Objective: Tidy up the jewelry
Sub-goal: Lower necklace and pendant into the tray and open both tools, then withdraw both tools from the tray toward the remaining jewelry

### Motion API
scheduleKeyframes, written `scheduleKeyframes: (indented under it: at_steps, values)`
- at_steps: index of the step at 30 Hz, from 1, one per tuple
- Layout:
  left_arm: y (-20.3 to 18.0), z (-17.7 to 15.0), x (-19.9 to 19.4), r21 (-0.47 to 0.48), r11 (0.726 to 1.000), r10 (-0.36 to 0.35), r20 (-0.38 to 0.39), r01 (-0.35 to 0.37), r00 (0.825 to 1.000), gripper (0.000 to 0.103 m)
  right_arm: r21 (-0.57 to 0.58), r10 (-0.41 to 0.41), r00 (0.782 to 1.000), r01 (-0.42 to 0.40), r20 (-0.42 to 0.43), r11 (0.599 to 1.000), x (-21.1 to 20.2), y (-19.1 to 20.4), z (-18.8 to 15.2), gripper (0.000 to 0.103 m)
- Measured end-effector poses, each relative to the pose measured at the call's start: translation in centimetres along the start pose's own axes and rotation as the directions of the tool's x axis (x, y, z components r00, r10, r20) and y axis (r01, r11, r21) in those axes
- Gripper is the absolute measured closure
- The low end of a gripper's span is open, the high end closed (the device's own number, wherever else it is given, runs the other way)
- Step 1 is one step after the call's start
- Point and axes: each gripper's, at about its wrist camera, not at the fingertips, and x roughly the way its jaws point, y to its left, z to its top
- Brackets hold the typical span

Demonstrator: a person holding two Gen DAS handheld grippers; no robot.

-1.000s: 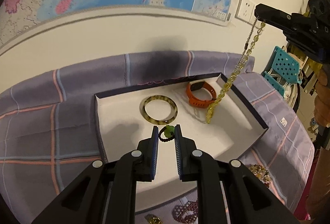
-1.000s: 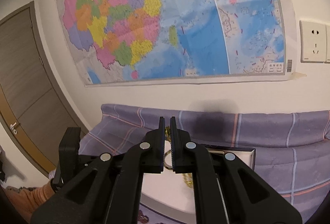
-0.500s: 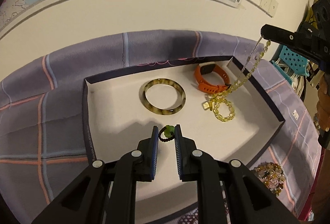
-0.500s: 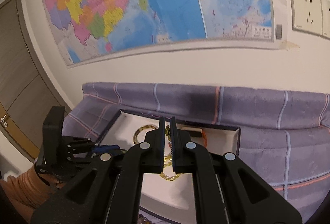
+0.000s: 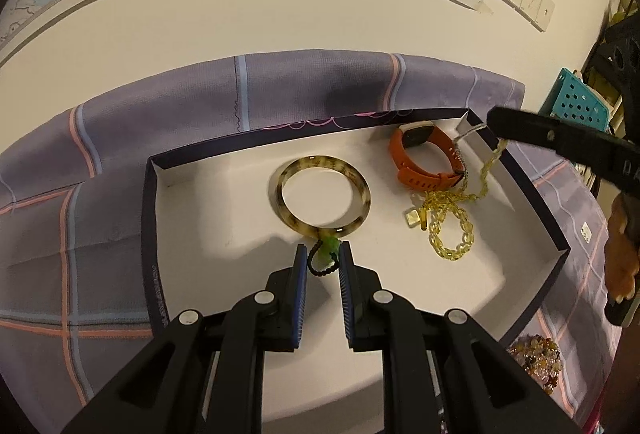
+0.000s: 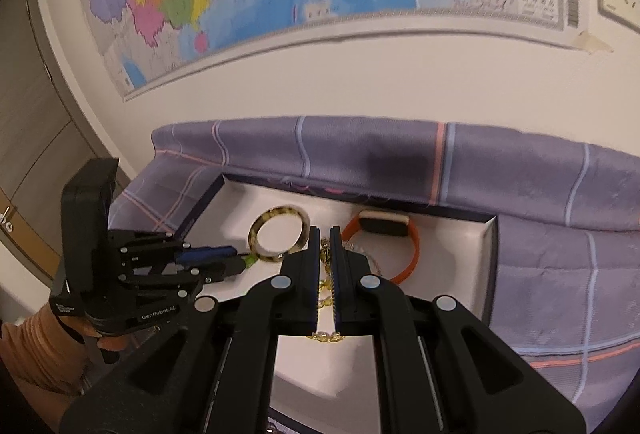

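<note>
Across the middle of the left wrist view a white-lined box (image 5: 149, 218) with dark walls is seen on a purple plaid cloth (image 5: 120, 154). At lower centre the left tool (image 5: 323, 262) is closed to a narrow gap on a small black cord with a green bead (image 5: 325, 259), just in front of a mottled bangle (image 5: 322, 196). To the right, an orange watch band (image 5: 424, 162) and a yellow bead chain (image 5: 450, 224) lie in the box; the chain's upper end is pinched by the right tool (image 5: 494, 122), entering from the right edge. Loose beads (image 5: 536, 356) are seen at lower right, outside the box.

From the right wrist view, the right tool (image 6: 325, 238) is shown fully closed on the chain (image 6: 326, 290), above the box (image 6: 490, 258). The left tool (image 6: 240, 263) sits at the left, beside the bangle (image 6: 276, 236); the watch band (image 6: 404, 250) lies to the right.
</note>
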Motion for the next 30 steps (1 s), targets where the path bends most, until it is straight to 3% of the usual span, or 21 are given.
scheduleKeyframes:
  at_steps: [9, 11, 14, 17, 20, 25, 30]
  values:
    - [0.2, 0.1, 0.4, -0.009, 1.000, 0.002, -0.005, -0.002, 1.000, 0.086, 0.003, 0.008, 0.998, -0.007, -0.064, 1.000, 2.1, 0.2, -1.5, 0.095]
    - [0.2, -0.1, 0.3, -0.003, 1.000, -0.004, 0.000, 0.004, 1.000, 0.070, 0.013, 0.005, 0.998, -0.004, -0.069, 1.000, 2.3, 0.1, -1.8, 0.093]
    - [0.2, -0.3, -0.6, 0.006, 1.000, 0.004, 0.028, -0.005, 1.000, 0.064, 0.033, 0.001, 0.998, 0.001, -0.065, 0.999, 2.0, -0.3, -2.2, 0.084]
    - [0.3, -0.4, -1.8, 0.006, 1.000, 0.012, 0.059, -0.013, 0.998, 0.062, 0.045, 0.006, 0.999, -0.004, -0.042, 0.999, 0.9, -0.4, -2.7, 0.083]
    - [0.3, -0.8, -3.7, 0.009, 1.000, 0.017, 0.101, -0.018, 0.995, 0.056, 0.047, 0.018, 1.000, -0.018, -0.008, 0.999, -1.0, -0.1, -3.3, 0.072]
    - [-0.5, -2.7, -7.1, 0.041, 0.999, 0.022, 0.161, -0.029, 0.987, 0.055, 0.014, 0.047, 0.998, -0.047, 0.034, 0.999, -4.7, 1.1, -5.5, 0.069]
    - [-1.6, -5.0, -9.0, 0.082, 0.996, 0.003, 0.175, -0.017, 0.985, 0.052, -0.032, 0.045, 0.999, -0.044, 0.018, 0.999, -6.8, 2.9, -8.8, 0.066]
